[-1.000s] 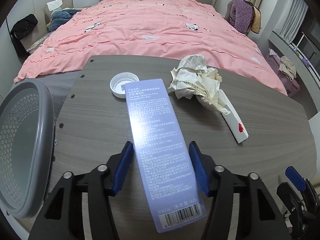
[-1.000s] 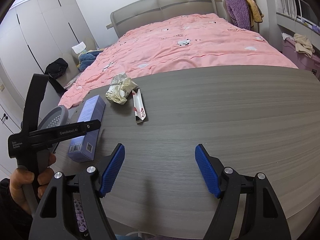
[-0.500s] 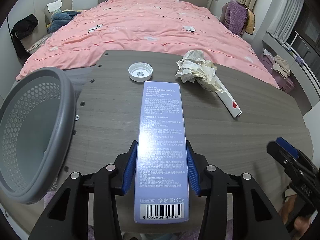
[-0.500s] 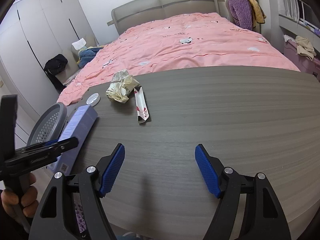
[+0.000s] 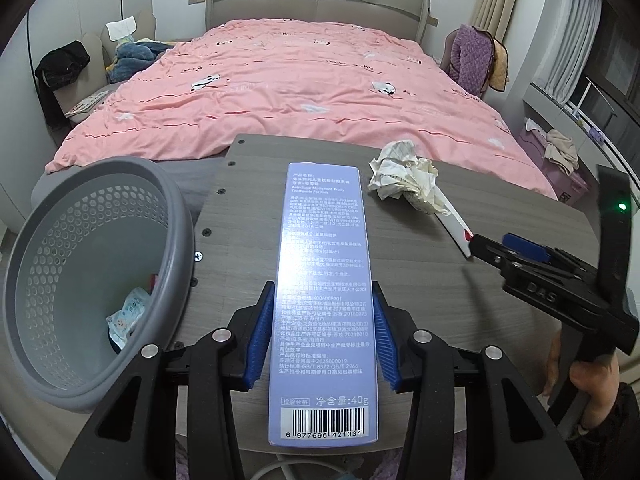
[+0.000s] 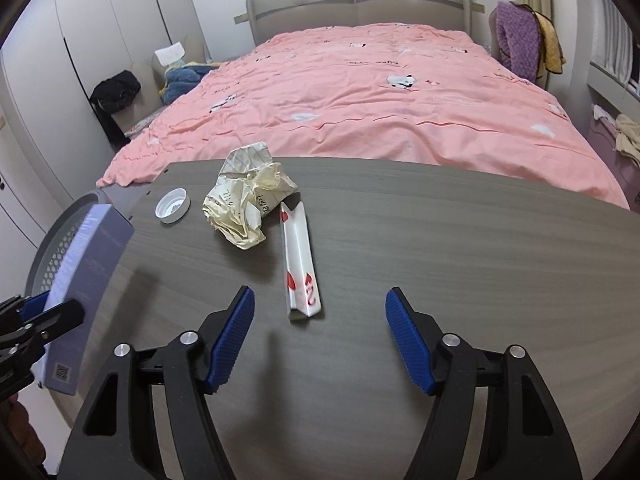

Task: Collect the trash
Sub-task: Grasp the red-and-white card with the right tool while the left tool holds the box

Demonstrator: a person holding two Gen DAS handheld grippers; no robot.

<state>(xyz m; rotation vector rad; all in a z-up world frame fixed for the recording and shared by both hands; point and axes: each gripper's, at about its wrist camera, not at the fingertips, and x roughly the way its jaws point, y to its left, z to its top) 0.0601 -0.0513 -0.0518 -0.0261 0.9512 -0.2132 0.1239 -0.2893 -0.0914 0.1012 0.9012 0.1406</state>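
1. Left wrist view: the left tool [image 5: 322,344] is clamped on a long lilac toothpaste box [image 5: 322,280], its blue pads pressing both long sides; the barcode end sticks out toward the camera. The box is held clear above the grey wood-grain desk [image 5: 500,320].
2. Same view: a grey perforated bin [image 5: 80,280] stands just left of the desk's edge, with a small printed wrapper [image 5: 128,316] lying inside it.
3. Same view: a crumpled paper ball [image 5: 404,176] lies on the far right part of the desk, touching a folded white card with red hearts [image 5: 456,228]. The right tool [image 5: 516,248] reaches in from the right, held by a hand [image 5: 592,384], its tip near the card's end.
4. Right wrist view: the right tool [image 6: 320,336] has its jaws apart, having just been closing a little, with nothing between the pads; the card's [image 6: 300,272] near end lies just ahead of them on the desk [image 6: 460,248].
5. Same view: the paper ball [image 6: 248,204] touches the card's far end, and a white bottle cap [image 6: 173,205] sits open side up just left of it. The toothpaste box [image 6: 84,284] and left tool [image 6: 28,320] show at the left edge, in front of the bin [image 6: 60,240]. A bed with a pink cover [image 6: 380,92] lies beyond the desk.
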